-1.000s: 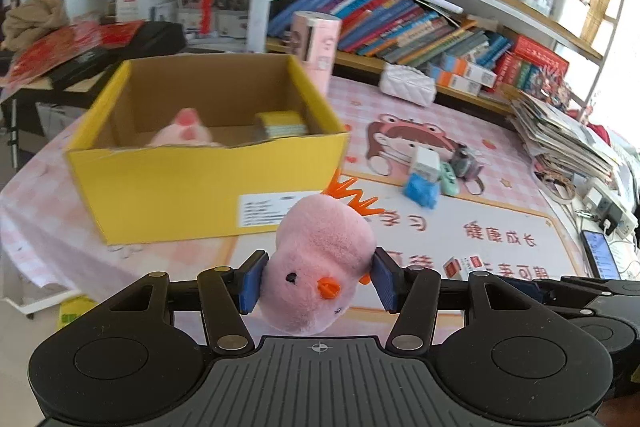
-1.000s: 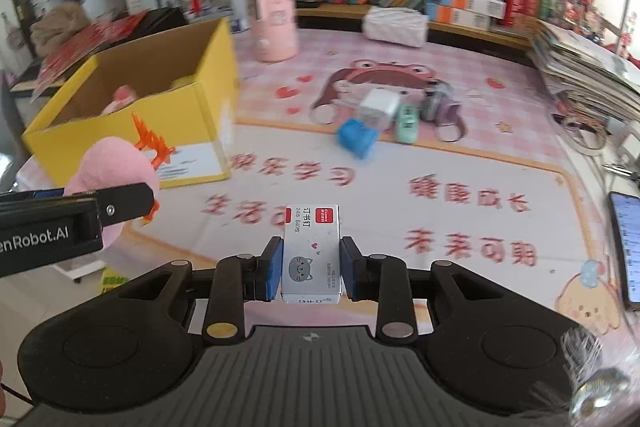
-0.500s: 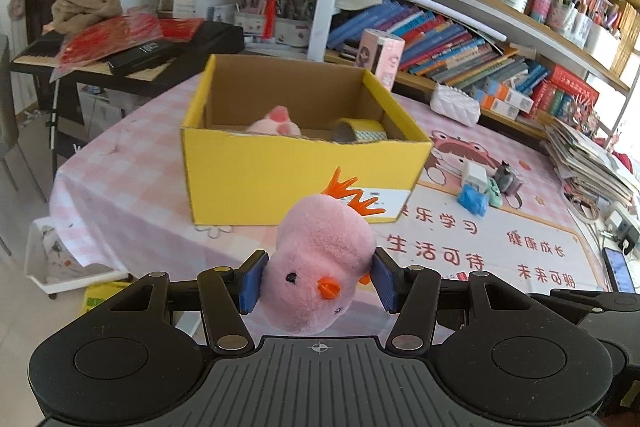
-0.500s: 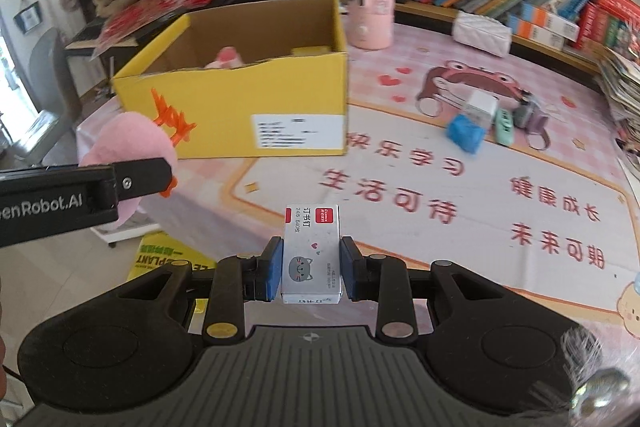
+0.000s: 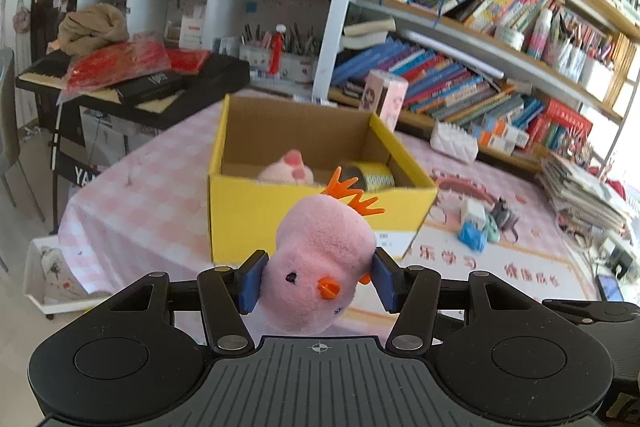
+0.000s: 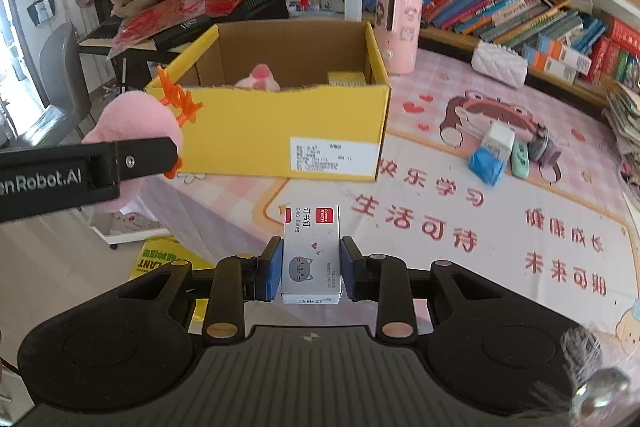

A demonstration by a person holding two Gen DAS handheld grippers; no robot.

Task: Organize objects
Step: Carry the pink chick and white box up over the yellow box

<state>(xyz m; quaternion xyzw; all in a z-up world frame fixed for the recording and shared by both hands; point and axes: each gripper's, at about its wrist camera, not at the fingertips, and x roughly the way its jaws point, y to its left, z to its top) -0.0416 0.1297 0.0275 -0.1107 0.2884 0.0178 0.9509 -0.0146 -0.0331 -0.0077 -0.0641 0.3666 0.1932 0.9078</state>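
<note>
Pink plush chick [image 5: 320,259] pinched between left fingers [image 5: 253,281]; staple box [image 6: 311,255] (upright) between right fingers [image 6: 270,269].

Both fisheye views are bright with daylight. Light pours in from the right edge of the left wrist view, washing out the window area there, and from the far left of the right wrist view. Bookshelves [image 5: 472,39] bow strongly toward the edges. Detail is mostly sharp; the small blue toy [image 6: 486,165] looks slightly smeared. Shadows are soft.
</note>
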